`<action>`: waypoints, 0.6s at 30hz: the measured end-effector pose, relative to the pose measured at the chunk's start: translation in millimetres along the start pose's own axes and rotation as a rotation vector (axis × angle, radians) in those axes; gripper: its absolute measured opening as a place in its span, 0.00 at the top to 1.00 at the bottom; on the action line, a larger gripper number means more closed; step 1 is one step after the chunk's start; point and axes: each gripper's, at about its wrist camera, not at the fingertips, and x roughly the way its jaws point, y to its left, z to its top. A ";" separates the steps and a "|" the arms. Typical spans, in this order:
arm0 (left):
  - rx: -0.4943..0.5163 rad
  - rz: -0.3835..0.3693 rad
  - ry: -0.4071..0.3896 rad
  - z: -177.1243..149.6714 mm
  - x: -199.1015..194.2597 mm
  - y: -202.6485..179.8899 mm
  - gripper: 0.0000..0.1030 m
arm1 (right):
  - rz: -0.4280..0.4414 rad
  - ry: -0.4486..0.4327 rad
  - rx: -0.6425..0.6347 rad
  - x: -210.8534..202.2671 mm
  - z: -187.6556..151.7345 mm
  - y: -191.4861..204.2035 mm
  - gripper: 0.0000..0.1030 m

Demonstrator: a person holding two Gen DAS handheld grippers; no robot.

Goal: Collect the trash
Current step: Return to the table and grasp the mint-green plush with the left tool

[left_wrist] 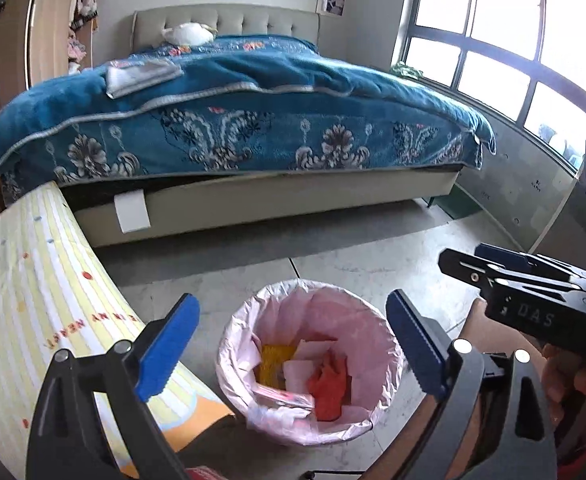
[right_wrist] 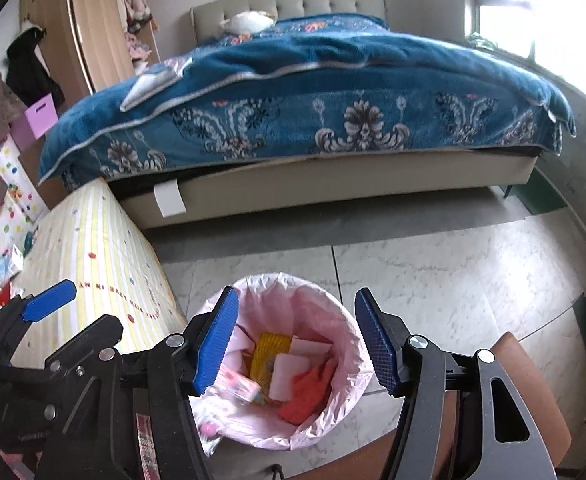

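Left wrist: bin (left_wrist: 229,364) on tiled floor (left_wrist: 373,264) (bedroom).

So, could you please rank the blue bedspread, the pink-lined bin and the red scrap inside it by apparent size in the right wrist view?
1. blue bedspread, though farthest away
2. pink-lined bin
3. red scrap

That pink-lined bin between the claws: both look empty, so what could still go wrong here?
1. The two claws sit close over the bin; the left claw and right claw could knock together.
2. A low move might snag the loose pink liner and tip the bin.
3. Things remain on the striped table at its far end; they could be missed.
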 end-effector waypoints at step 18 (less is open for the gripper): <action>-0.083 0.315 -0.156 -31.1 -125.9 80.8 0.11 | 0.174 -0.056 -0.152 -41.2 -8.7 87.7 0.40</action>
